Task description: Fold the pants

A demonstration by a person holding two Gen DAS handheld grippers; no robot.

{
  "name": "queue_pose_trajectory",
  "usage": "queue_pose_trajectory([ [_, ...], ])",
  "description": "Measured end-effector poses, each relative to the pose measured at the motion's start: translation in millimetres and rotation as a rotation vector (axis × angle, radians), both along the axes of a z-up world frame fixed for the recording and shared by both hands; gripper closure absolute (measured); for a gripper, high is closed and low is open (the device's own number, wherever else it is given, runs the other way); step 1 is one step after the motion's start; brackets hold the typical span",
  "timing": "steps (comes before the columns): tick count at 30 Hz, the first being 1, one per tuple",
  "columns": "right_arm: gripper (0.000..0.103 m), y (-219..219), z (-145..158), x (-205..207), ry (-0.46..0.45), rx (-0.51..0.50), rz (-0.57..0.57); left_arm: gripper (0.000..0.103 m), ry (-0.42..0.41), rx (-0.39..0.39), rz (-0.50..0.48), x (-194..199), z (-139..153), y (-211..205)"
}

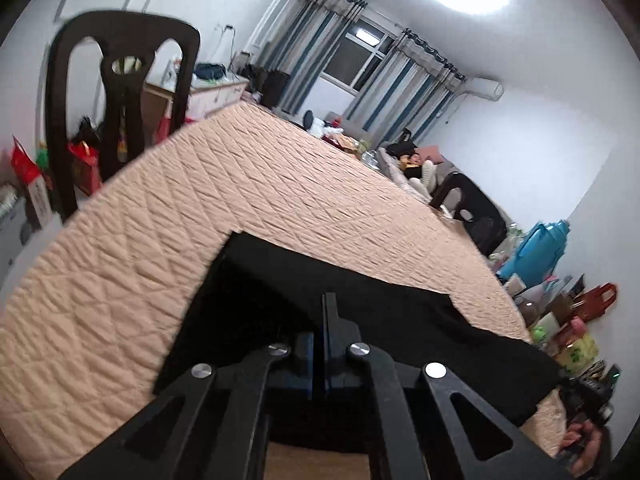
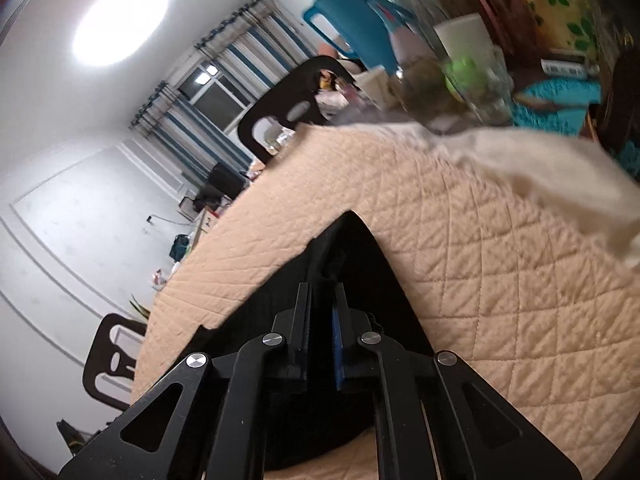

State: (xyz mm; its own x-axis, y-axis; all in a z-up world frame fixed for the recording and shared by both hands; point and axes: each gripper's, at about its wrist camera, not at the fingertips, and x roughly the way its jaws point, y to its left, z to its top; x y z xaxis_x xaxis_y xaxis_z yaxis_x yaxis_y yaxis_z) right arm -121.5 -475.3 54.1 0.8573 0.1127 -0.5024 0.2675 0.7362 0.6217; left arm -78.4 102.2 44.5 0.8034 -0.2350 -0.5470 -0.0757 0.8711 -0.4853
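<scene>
We could read no text, label, brand or number anywhere; the red bags (image 1: 24, 168) at the left edge of the left wrist view carried markings too blurred to make out.

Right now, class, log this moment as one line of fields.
task: fold pants | left tongs: shut on black pants | right tongs: shut on pants | surface: quilted beige cover

pants (image 1: 280, 280): black | quilt (image 1: 200, 184): peach, diamond-stitched | curtains (image 1: 316, 40): blue-grey striped
</scene>
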Motion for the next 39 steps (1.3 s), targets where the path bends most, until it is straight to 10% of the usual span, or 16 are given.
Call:
queue_pose_trajectory([
  [9,0.093,-9,-49,-7,0.176,0.034,-0.03,0.098,0.165,-0.029,-0.006,-5,-50,5],
  [19,0.085,11,-1,-13,0.193,-0.353,-0.131,0.077,0.092,0.163,0.121,-19,-13,10],
  [26,0.085,53,-29,36,0.27,-0.446,0.104,0.065,0.119,0.222,-0.047,10,-21,-31],
  [39,0.079,62,-21,102,0.258,-0.548,0.158,0.061,0.152,0.34,-0.094,81,-24,-51],
])
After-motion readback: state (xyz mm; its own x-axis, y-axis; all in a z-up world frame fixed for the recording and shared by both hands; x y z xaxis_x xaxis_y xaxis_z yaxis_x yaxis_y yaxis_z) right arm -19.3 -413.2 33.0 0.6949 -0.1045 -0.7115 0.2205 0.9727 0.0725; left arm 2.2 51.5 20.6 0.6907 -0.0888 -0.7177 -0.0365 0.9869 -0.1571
